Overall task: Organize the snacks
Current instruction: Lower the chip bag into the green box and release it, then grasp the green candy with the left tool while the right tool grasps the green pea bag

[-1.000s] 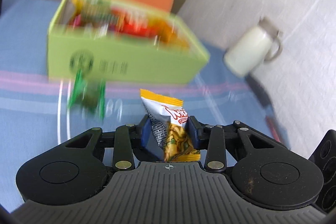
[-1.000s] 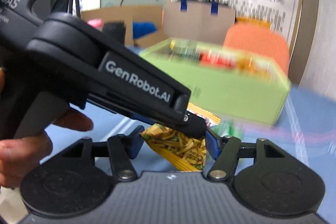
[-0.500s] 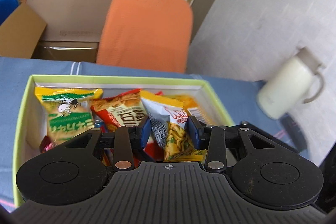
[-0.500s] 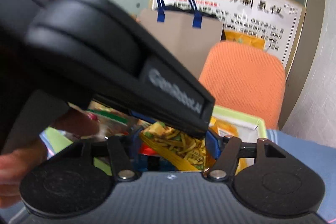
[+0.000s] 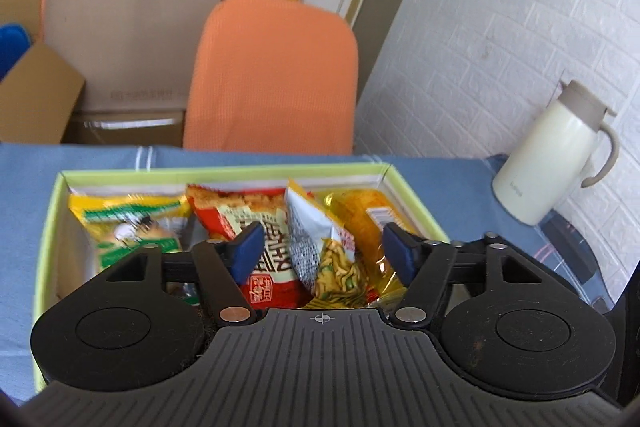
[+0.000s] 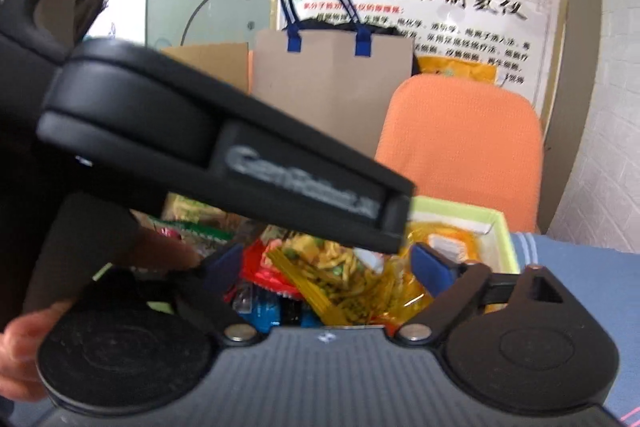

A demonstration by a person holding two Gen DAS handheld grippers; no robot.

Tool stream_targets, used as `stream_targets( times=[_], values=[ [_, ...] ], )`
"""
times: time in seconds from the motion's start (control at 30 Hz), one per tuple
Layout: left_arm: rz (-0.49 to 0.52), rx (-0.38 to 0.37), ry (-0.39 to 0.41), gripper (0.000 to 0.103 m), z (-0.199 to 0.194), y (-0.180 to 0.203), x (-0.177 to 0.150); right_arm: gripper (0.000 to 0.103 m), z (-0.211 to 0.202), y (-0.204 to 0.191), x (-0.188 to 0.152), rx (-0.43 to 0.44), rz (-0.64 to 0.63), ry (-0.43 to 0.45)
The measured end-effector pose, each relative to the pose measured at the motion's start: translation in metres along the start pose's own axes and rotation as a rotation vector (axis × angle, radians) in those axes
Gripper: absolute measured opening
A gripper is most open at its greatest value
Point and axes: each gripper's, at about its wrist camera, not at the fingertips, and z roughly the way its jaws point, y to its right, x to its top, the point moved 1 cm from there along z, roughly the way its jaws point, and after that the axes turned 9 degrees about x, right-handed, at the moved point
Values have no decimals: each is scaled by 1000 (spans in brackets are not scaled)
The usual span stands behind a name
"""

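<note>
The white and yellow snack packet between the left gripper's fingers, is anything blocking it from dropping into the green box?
Nothing visible. The left gripper, jaws opening, is above the green box, and the snack packet already rests among packets inside.

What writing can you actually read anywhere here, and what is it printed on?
"GenRobot.AI", blurred, on the side of the left gripper, seen from the right wrist.
Large Chinese characters on the red snack bag: too cut off to read.
Big brush characters heading the wall poster: blurred; small print unreadable.
Small mark on the white jug: too small.
</note>
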Motion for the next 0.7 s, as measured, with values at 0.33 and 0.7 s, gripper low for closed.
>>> stream_targets(
  times=[0.33,0.7],
  values=[
    [-6,-29,69,59,-58,4,1,93,-76,-25,-10,-54,2,94],
    [-116,64,11,67,-107,-63,-84,93,-79,-47,-93,-16,41,-152]
  ],
)
